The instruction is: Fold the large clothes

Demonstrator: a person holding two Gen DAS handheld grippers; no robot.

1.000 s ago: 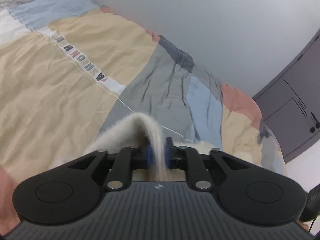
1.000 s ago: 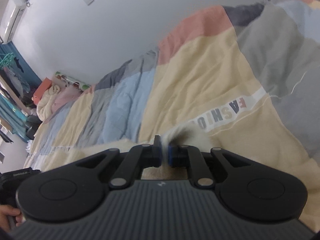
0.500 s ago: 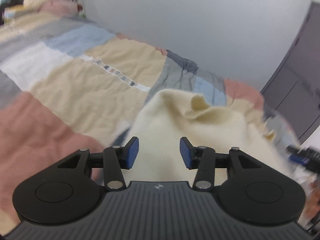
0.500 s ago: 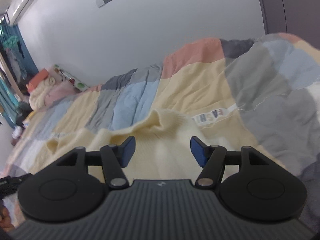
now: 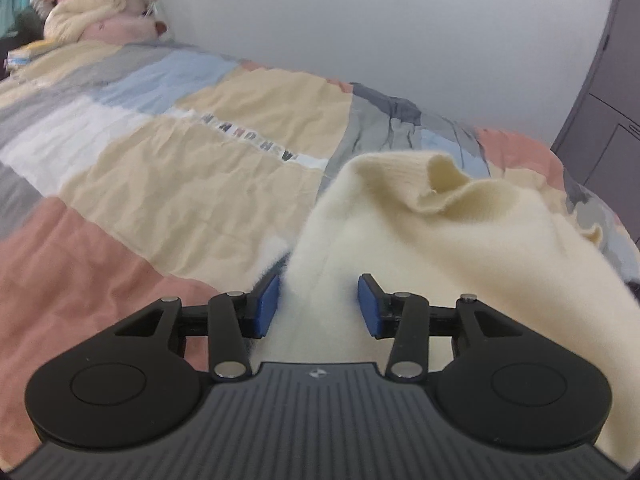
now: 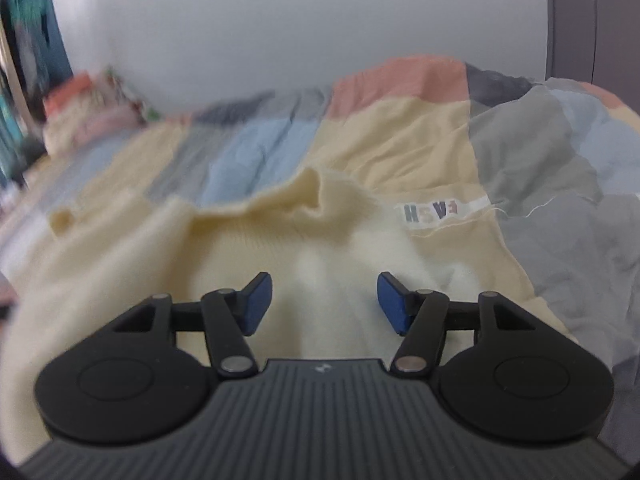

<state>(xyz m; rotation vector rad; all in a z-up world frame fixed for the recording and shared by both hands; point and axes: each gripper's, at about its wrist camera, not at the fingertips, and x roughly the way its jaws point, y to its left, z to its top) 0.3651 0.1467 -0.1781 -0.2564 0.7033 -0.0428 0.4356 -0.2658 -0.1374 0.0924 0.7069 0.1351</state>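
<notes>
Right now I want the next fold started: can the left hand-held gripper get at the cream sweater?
Probably yes: the left hand-held gripper is open with the cream sweater lying directly between its pads, nothing in the way.

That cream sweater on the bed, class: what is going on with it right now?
A person holding a gripper in each hand is folding the cream sweater on the patchwork quilt. The left gripper is open over the fabric without pinching it. The right gripper is closing slightly, its pads clear of the knit. The sweater lies rumpled, not yet folded.

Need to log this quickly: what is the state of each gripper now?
Left gripper: open, holding nothing; sweater lies between the pads.
Right gripper: closing slightly, holding nothing, over the sweater.
</notes>
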